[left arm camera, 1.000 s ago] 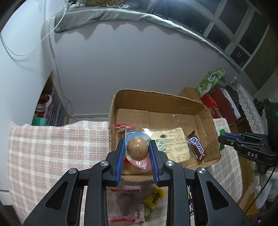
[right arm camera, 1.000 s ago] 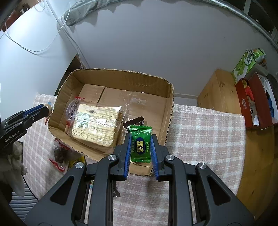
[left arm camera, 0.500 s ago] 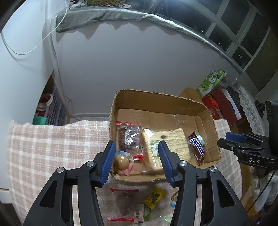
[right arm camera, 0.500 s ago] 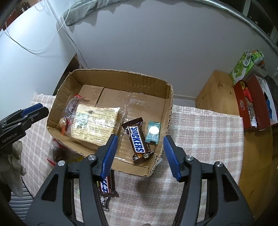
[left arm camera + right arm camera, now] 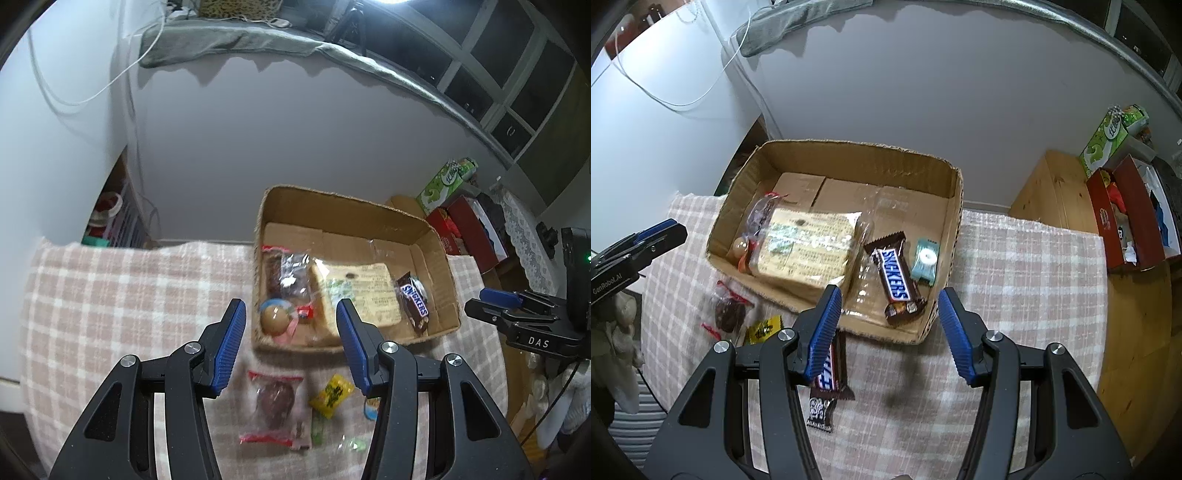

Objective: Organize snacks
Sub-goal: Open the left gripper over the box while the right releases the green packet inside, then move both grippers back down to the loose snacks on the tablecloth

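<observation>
Left wrist view: both claws, left (image 5: 290, 343) and right (image 5: 888, 328), are held apart and empty; loose snacks (image 5: 275, 408) lie before the box (image 5: 436, 236), where neighbours could be snagged.

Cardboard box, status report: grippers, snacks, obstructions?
Left gripper, right gripper open, empty. Brown cardboard box holds Snickers bar; yellow candy wrapper outside on checked cloth. Nothing blocking.

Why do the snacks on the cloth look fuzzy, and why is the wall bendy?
Left wrist view: the red-edged snack bag and yellow candy are smeared by motion blur. Right wrist view: the fisheye lens curves the wall; the Snickers bar is sharper.
</observation>
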Motion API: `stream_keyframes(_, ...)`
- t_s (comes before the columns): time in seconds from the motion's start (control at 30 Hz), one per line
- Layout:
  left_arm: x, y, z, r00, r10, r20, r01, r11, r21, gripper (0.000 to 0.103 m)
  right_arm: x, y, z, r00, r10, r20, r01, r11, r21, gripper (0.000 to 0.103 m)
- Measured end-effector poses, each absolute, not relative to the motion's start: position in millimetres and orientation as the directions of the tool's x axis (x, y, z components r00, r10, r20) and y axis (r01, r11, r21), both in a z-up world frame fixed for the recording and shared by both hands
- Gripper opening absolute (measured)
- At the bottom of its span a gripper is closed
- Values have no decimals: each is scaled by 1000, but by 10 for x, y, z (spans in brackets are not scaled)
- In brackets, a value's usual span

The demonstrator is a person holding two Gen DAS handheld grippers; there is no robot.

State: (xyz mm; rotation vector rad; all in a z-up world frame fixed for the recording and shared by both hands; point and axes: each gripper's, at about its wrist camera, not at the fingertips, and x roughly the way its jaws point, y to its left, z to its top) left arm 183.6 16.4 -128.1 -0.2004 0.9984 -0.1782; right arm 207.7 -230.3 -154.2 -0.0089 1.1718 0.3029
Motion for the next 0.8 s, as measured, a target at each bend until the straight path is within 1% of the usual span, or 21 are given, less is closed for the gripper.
stream_keyframes(0.47,1282,458,-1451,501,-232,-834,-29,958,-284,50,1554,-2287,-1613,322,258,-911,-238,953,185,57)
stream_keyframes(0.8,1034,389,-1588,470,-244,-848,-30,956,-292,50,1288,-2228,-1763,283,274,-919,-237,949,210,57)
